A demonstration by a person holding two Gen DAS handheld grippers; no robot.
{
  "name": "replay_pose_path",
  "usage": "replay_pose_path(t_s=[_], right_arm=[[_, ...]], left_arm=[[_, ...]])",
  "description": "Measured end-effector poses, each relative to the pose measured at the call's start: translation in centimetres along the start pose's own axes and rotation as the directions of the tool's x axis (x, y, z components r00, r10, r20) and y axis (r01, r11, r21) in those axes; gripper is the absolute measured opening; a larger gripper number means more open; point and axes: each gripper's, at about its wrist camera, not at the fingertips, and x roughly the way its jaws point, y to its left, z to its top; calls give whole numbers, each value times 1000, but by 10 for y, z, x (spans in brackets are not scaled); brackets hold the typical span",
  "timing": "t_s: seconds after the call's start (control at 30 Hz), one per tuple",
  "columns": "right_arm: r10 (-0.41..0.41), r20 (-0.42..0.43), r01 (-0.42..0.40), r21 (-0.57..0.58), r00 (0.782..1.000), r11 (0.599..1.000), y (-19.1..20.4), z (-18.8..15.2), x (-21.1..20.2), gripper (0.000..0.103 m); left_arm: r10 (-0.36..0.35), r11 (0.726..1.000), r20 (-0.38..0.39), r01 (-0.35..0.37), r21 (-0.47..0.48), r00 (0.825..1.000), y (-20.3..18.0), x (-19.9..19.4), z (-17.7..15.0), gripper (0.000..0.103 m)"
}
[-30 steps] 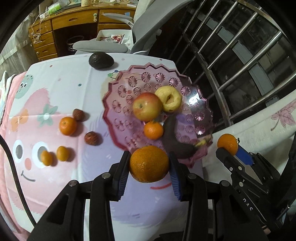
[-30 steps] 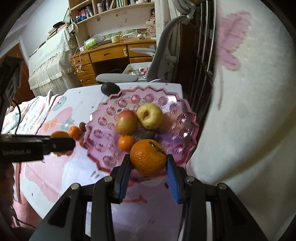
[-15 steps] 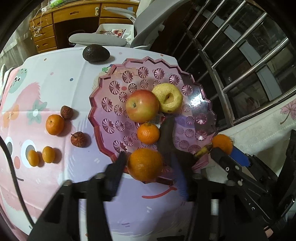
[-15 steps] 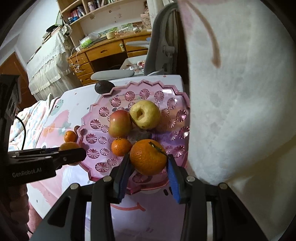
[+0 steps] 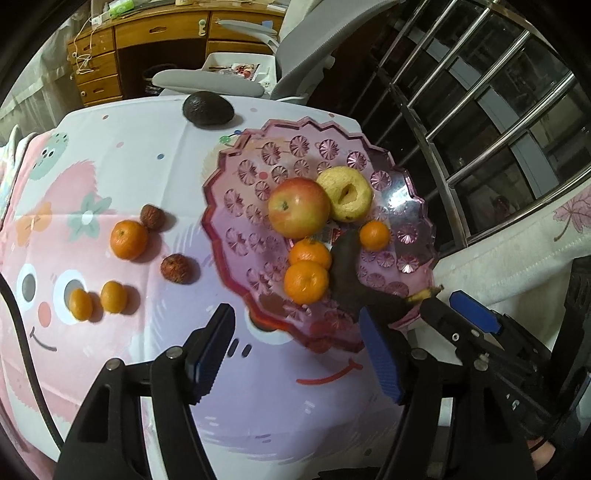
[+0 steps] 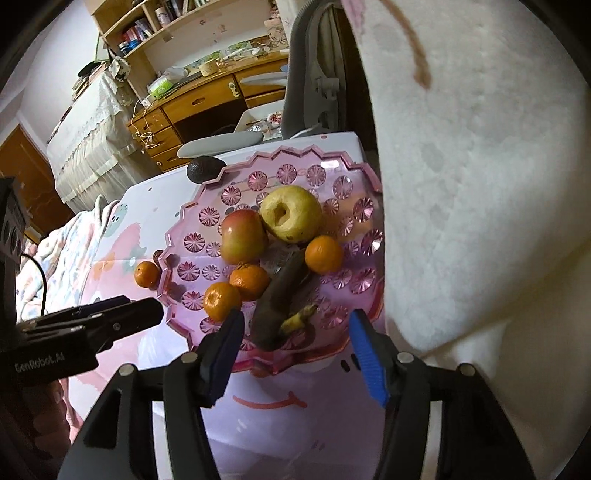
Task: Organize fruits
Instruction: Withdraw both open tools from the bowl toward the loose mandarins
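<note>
Banana (image 6: 277,306): dark, near-black skin, yellowish stem end (image 6: 297,318). Long axis runs from the near rim of the plate (image 6: 177,236) in toward its middle, stem end at the near rim, facing the tools.

Also in the pink cut-pattern plate: red-yellow apple (image 5: 298,207) touching the yellow pear (image 5: 345,199), pear's hollow end facing up. Three oranges: two touching, just left of the banana (image 5: 306,282) (image 5: 309,253), one on its right (image 5: 374,235).

Off the plate, on the cloth: one orange (image 5: 129,239), two small orange fruits side by side (image 5: 97,301), two wrinkled brown fruits (image 5: 176,268) (image 5: 151,218), a dark avocado (image 5: 208,108) past the far rim.

Left tool (image 5: 295,350): jaws opening, blue pads apart, nothing gripped; near plate rim shows between them. Right tool (image 6: 293,352): jaws opening, nothing gripped; banana's stem end lies between and just beyond the tips, pads clear of it.

Surface: desk under a white-pink cartoon cloth (image 5: 110,166). Behind it a grey chair (image 5: 229,79), wooden drawer unit (image 5: 103,70), shelves with books (image 6: 155,26). Metal rails (image 5: 461,110) to the right in the left view; a white quilted fabric (image 6: 480,166) fills the right of the right view.
</note>
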Motion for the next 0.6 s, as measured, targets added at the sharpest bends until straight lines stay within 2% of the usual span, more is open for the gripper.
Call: replay_pose_path(t_s=[0.37,0.6], right_arm=[[29,-56,-23,113,998,993,13,-17,1,62],[13,-86,4,188,996,982,37,-36,5,64]], left_arm=[[20,998,-14,-21,-52,1000,45,-19,-34,69],[35,997,-18,-36,-72,999,87,-34,-50,69]])
